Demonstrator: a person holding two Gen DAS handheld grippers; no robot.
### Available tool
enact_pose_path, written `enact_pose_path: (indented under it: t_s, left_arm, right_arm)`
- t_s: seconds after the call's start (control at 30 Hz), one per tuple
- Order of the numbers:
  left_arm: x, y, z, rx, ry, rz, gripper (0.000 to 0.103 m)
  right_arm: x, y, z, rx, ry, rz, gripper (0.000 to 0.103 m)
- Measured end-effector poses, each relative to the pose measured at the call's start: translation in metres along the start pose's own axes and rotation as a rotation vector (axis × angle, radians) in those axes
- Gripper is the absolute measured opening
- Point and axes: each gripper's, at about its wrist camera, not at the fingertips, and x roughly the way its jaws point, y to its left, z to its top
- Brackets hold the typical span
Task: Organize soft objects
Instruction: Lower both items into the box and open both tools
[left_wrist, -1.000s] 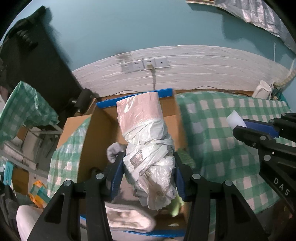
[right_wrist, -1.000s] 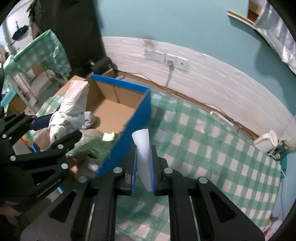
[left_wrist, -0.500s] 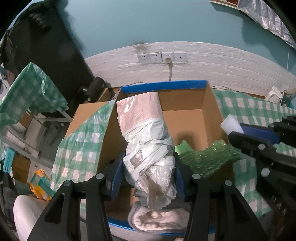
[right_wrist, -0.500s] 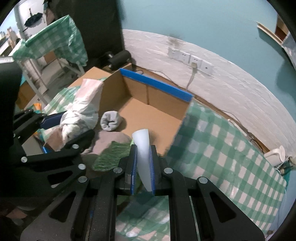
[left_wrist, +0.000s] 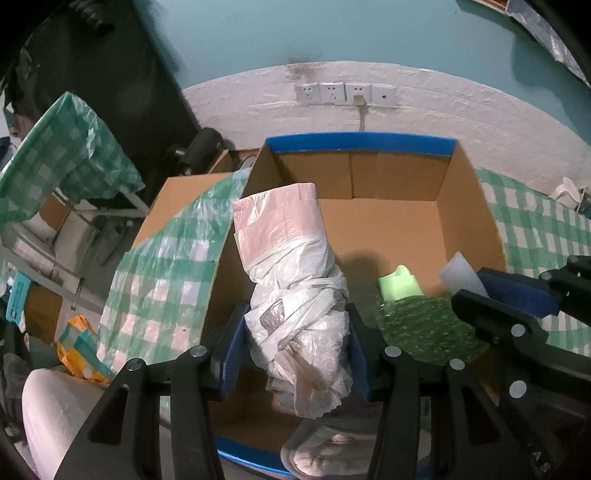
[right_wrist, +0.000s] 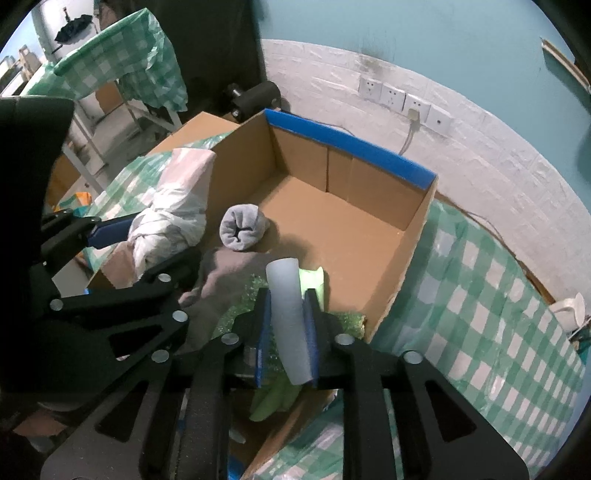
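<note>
A: Where is the knotted white and pink plastic bag bundle?

B: It is between the blue pads of the left hand-held gripper, above the open brown cardboard box with blue edges. The jaws are opening, but the pads touch the bundle on both sides.

A: And the right hand-held gripper?

B: It holds a white foam tube over the box (the jaws are opening too). Below lie a rolled grey sock, a green bubble wrap sheet and a pale green soft piece.
</note>
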Motion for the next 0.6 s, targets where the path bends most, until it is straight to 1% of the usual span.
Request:
enact_pose_path:
  t_s: [0.03,0.07,0.13,0.2,0.23,0.3,0.4,0.6]
  left_arm:
    - [0.001,0.001,0.000,-0.002,0.002,-0.001,0.054]
    - [0.001,0.001,-0.001,-0.003,0.003,0.000,0.056]
    - [0.001,0.001,0.000,0.001,0.008,0.029,0.069]
    - [-0.001,0.001,0.000,0.005,-0.001,0.060,0.074]
    - [-0.003,0.001,0.000,0.007,-0.007,0.064,0.074]
    - [-0.005,0.002,0.000,0.011,-0.010,0.063,0.076]
    - [-0.010,0.006,-0.002,0.006,-0.016,0.064,0.079]
    - [-0.023,0.009,-0.007,0.000,-0.025,0.053,0.079]
  right_arm:
    - [0.000,-0.002,-0.001,0.007,-0.003,-0.001,0.021]
    - [0.000,-0.003,-0.001,0.015,-0.005,0.000,0.024]
    - [-0.001,-0.005,-0.002,0.029,-0.009,0.002,0.043]
    - [-0.005,-0.006,-0.003,0.028,-0.023,-0.006,0.048]
    - [-0.008,-0.007,-0.003,0.030,-0.029,-0.005,0.051]
    - [-0.011,-0.009,-0.003,0.041,-0.043,-0.016,0.054]
    - [-0.019,-0.013,-0.003,0.056,-0.066,-0.020,0.055]
    - [-0.038,-0.015,-0.006,0.058,-0.090,-0.050,0.056]
